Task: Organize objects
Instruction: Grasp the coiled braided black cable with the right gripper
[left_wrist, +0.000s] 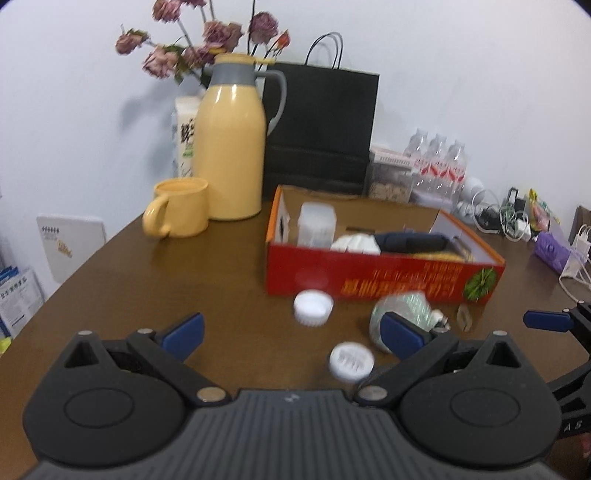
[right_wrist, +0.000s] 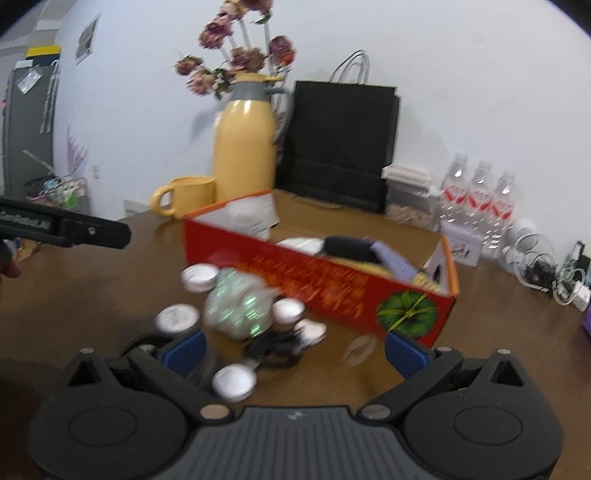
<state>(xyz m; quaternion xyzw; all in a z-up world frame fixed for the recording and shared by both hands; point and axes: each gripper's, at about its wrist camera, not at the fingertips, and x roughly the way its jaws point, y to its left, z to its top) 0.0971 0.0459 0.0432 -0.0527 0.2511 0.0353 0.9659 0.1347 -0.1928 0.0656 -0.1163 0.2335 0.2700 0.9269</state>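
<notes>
Red box (left_wrist: 384, 275) mid-table, holding a clear tub (left_wrist: 317, 225), white bundle (left_wrist: 356, 244), dark roll (left_wrist: 410, 242). Caps (left_wrist: 313, 306) and foil bag (right_wrist: 236, 306) lie just before it. Left gripper (left_wrist: 291, 332) and right gripper (right_wrist: 293, 349) both spread wide, empty. Mug (left_wrist: 181, 212), thermos (left_wrist: 231, 147) behind.

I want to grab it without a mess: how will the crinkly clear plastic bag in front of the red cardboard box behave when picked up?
The crinkly clear plastic bag looks soft and bunched, so it will probably sag and deform. Its glossy film may slip between the pads. It seems light, and pushing it could nudge the small white round lids beside it.
</notes>
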